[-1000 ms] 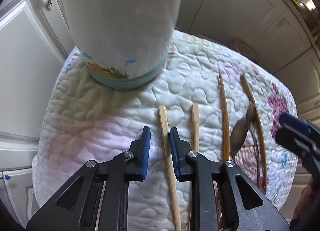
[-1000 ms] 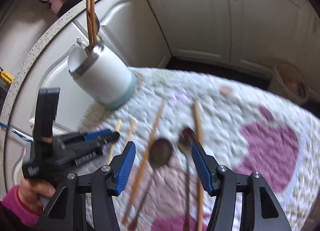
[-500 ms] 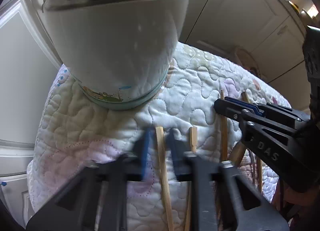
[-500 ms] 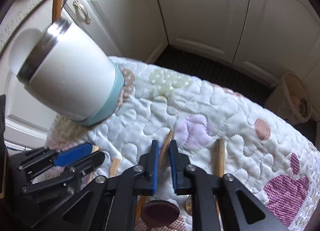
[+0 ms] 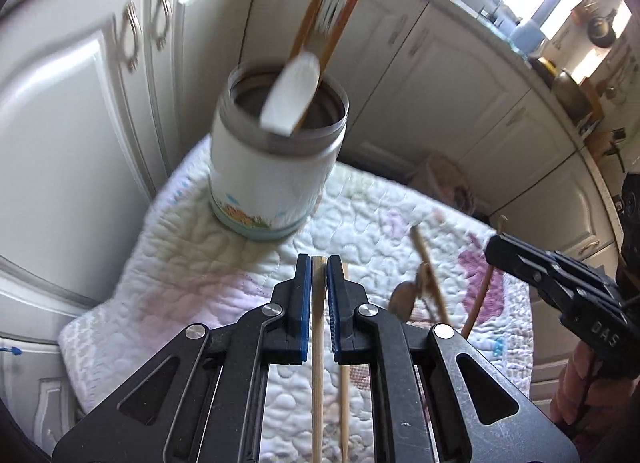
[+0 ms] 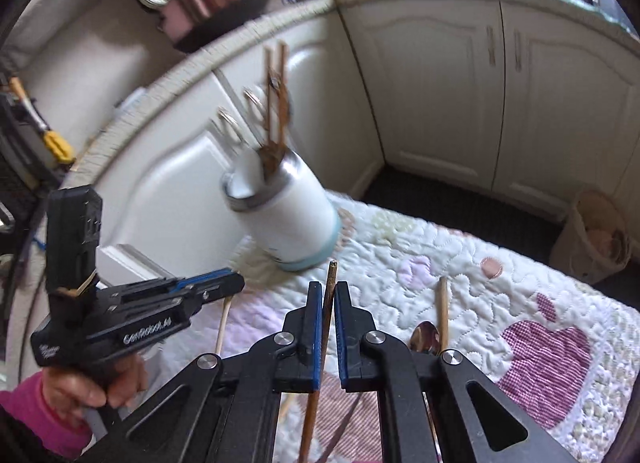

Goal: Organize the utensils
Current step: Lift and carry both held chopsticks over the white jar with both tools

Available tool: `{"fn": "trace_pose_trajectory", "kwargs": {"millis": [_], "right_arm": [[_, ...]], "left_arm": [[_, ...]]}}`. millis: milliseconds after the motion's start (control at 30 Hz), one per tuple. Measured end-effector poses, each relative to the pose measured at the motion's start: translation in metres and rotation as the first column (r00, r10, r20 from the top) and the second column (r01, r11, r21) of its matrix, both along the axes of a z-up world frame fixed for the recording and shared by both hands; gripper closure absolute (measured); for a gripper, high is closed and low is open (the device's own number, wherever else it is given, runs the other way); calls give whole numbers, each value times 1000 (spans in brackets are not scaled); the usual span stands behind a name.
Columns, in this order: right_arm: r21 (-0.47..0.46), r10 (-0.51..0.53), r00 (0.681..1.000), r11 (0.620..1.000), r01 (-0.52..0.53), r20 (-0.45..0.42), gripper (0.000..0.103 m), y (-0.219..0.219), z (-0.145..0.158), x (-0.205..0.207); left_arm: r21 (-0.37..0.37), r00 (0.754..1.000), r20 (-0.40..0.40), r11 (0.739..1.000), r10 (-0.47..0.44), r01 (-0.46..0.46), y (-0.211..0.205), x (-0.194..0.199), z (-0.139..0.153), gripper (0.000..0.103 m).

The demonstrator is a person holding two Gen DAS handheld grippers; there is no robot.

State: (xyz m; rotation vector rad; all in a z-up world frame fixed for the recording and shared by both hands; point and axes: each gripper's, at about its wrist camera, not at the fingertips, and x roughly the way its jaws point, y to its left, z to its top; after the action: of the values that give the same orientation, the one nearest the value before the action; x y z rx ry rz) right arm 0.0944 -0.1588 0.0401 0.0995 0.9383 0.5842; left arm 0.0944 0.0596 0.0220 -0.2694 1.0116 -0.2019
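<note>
Two chopsticks are held: the left hand-held gripper [image 5: 319, 295] is clamped on a pale chopstick [image 5: 318, 363], the right hand-held gripper [image 6: 328, 327] on a darker chopstick [image 6: 320, 363]. Both sticks now need carrying to the white jar [image 5: 276, 179] on the quilted surface [image 5: 192, 263] and dropping in beside the utensils already there. A second ago both sets of jaws stood wider around sticks lying flat; now they are lifted.

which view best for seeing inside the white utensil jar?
Left wrist: it looks down into the white jar, showing its open mouth with chopsticks and a white spoon. Right wrist shows the jar blurred, side-on, its interior hidden.
</note>
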Motion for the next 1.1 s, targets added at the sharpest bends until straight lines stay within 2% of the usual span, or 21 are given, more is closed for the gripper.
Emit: {"fn": "trace_pose_trajectory", "kwargs": {"millis": [167, 300, 633, 867, 1100], "right_arm": [[-5, 3, 998, 1000, -3, 55, 98, 3, 21, -18], [-4, 0, 996, 1000, 1, 94, 99, 4, 36, -24], [-9, 22, 976, 1000, -20, 217, 99, 10, 106, -26], [-38, 48, 949, 999, -37, 312, 99, 34, 164, -5], [-56, 69, 925, 997, -52, 373, 99, 58, 202, 21]], "left_arm": [[2, 997, 72, 1000, 14, -14, -2, -23, 34, 97], [12, 994, 105, 999, 29, -31, -2, -28, 48, 97], [2, 972, 207, 994, 108, -111, 20, -15, 97, 97], [-18, 921, 334, 978, 200, -206, 44, 19, 143, 97], [-47, 870, 414, 960, 269, -274, 62, 67, 159, 97]]}}
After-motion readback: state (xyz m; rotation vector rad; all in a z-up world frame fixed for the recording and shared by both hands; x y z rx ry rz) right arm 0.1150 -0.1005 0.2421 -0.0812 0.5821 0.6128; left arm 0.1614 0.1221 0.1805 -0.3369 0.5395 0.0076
